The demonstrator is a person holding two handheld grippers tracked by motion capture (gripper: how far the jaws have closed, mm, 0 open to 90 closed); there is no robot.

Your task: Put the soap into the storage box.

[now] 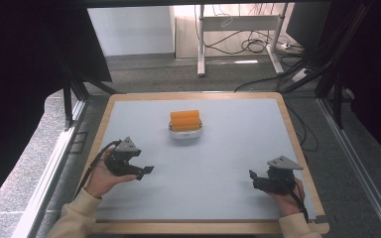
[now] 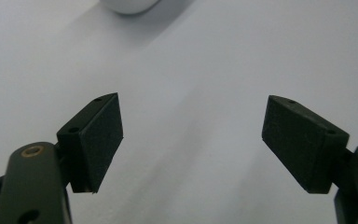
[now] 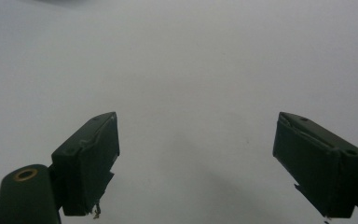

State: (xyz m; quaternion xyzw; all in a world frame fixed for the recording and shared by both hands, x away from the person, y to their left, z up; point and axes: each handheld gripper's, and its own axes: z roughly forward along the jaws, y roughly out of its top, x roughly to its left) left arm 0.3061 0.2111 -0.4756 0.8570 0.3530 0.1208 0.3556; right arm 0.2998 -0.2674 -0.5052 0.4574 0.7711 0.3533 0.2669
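Both grippers rest low over the pale table (image 1: 228, 163), jaws spread wide with nothing between them. The left gripper (image 2: 192, 140) points toward a white holder (image 1: 185, 133) carrying an orange ridged block (image 1: 184, 120), which sits well ahead of its jaws and slightly to their left (only the holder's rim edge shows there). The right gripper (image 3: 196, 158) faces bare surface. The block looks light and perhaps soft; its 2 long sides seem the likeliest hold.

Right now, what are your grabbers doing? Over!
Left hand-held gripper open, empty. Right hand-held gripper open, empty. Orange thing sits on white holder, untouched. Nothing in the way.
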